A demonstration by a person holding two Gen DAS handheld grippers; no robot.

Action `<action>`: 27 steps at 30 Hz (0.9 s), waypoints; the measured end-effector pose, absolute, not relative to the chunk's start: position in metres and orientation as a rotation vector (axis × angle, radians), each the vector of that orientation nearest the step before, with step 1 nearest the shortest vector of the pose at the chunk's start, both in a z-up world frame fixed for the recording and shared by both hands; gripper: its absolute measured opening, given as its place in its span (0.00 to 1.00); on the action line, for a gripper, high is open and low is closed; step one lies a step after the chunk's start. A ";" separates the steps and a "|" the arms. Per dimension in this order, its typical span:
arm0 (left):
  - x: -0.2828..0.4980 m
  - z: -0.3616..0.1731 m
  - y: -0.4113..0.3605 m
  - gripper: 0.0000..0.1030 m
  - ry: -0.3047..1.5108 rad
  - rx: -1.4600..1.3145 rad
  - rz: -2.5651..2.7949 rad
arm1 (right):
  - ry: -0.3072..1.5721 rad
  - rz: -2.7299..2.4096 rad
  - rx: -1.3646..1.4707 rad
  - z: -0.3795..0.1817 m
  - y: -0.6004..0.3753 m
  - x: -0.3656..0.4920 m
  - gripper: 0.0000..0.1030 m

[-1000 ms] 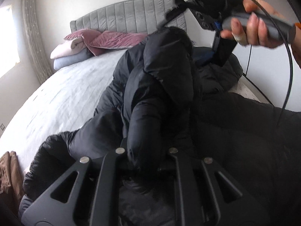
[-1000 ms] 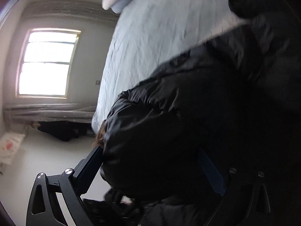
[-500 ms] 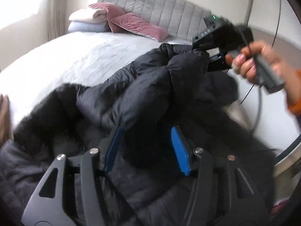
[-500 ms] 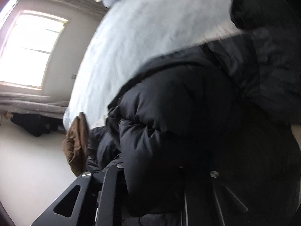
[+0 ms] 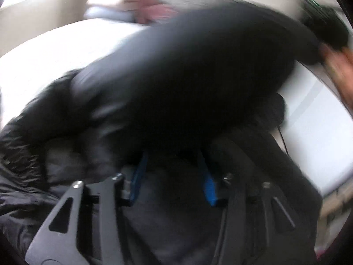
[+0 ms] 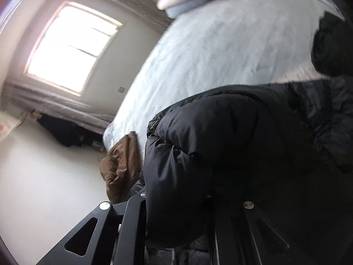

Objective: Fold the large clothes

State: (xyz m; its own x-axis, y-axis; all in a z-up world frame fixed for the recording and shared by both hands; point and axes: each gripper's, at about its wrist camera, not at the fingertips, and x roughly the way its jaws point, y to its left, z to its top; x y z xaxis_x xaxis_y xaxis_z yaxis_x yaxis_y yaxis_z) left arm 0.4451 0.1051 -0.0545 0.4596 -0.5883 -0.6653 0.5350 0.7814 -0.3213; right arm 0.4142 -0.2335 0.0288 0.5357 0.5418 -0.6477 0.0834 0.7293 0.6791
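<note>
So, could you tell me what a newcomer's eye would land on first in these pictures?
The big black puffer jacket heaped on the pale bed fills both views. The right gripper pinches a puffy fold of it. Beside it, a brown garment hangs at the bed's edge, below the bright window.

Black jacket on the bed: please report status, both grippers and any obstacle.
Right gripper shut on jacket. Left gripper open, jaws just closing, jacket between the pads. Brown garment at the bed edge, beside jacket.

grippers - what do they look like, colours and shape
The left gripper is a black frame with triangular cutouts, silver screws and bright blue pads on its fingers. The right gripper has the same black frame, cutouts and silver screws; its pads are hidden.
</note>
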 end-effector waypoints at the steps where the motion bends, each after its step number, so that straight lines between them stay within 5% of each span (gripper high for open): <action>1: 0.457 -0.055 0.115 0.45 0.844 -0.113 -0.645 | 0.972 0.316 0.707 0.025 -0.234 0.407 0.11; 13: 0.450 -0.007 0.168 0.46 0.729 -0.222 -0.499 | 1.116 0.396 0.670 -0.142 -0.186 0.302 0.13; 15: 0.431 -0.007 0.144 0.49 0.739 -0.158 -0.560 | 1.126 0.395 0.650 -0.153 -0.182 0.297 0.20; 20: 0.400 -0.025 0.086 0.56 0.809 0.039 -0.586 | 1.151 0.345 0.664 -0.148 -0.207 0.288 0.63; 27: 0.412 -0.027 0.114 0.77 1.017 -0.109 -0.427 | 1.115 0.319 0.686 -0.100 -0.272 0.295 0.84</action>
State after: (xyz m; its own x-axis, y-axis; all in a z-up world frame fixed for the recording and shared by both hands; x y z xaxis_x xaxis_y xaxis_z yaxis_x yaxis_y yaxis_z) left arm 0.4118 0.1143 -0.0265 0.4511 -0.3946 -0.8005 0.2949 0.9125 -0.2836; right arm 0.2948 -0.2716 -0.1004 0.4230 0.5590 -0.7131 0.0973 0.7544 0.6491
